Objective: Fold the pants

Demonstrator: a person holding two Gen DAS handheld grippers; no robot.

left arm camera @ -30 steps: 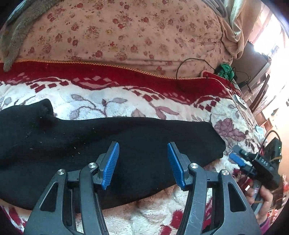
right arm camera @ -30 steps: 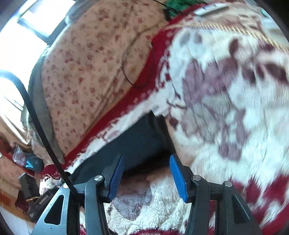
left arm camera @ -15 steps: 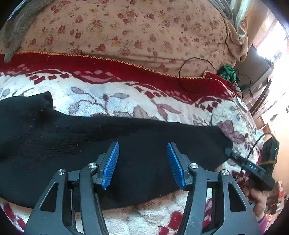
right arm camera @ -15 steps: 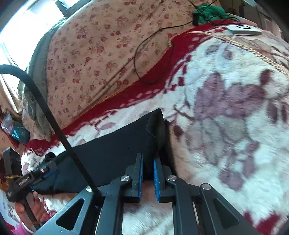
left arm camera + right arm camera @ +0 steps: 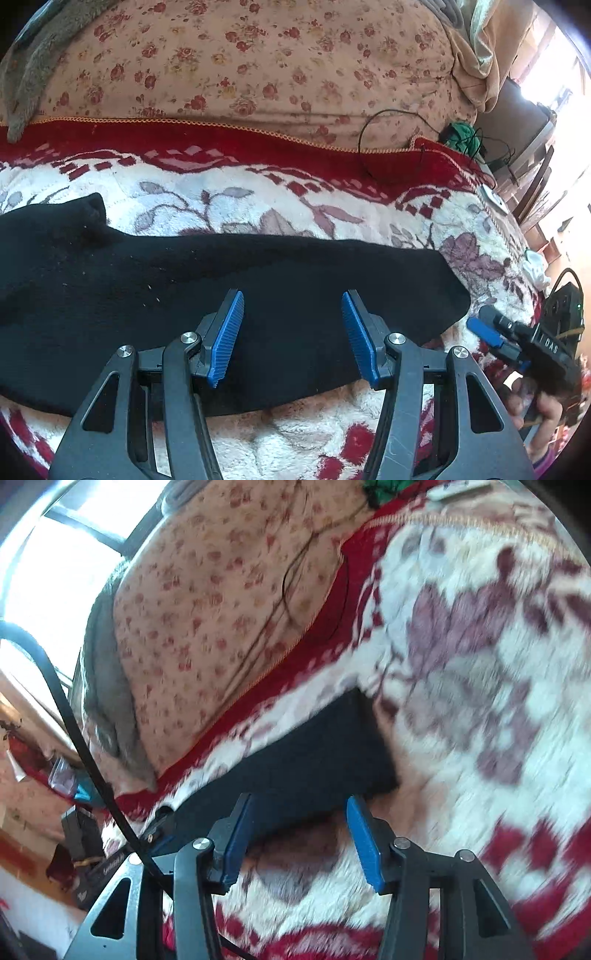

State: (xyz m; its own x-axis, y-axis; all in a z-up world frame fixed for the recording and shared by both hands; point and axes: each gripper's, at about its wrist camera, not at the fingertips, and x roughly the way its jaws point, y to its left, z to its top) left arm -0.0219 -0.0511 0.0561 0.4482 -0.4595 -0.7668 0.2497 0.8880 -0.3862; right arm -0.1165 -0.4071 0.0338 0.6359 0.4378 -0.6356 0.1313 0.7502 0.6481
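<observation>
Black pants [image 5: 184, 295] lie flat and stretched across the white and red floral blanket [image 5: 258, 192], with the leg end at the right. My left gripper [image 5: 291, 332] is open and empty, low over the near edge of the pants. My right gripper [image 5: 299, 834] is open and empty, just before the end of the pants [image 5: 310, 760]; that view is blurred. The right gripper also shows at the right in the left wrist view [image 5: 491, 332], beside the leg end, apart from the cloth.
A floral cushion back [image 5: 240, 62] rises behind the blanket. A black cable [image 5: 391, 125] and a green bundle [image 5: 461, 133] lie at the far right. A grey cloth [image 5: 33, 66] hangs at the upper left. A white device [image 5: 493, 194] sits near the right edge.
My right gripper was shut on the leg end half a second ago; now it is open and has drawn back from the cloth. The left gripper has barely moved.
</observation>
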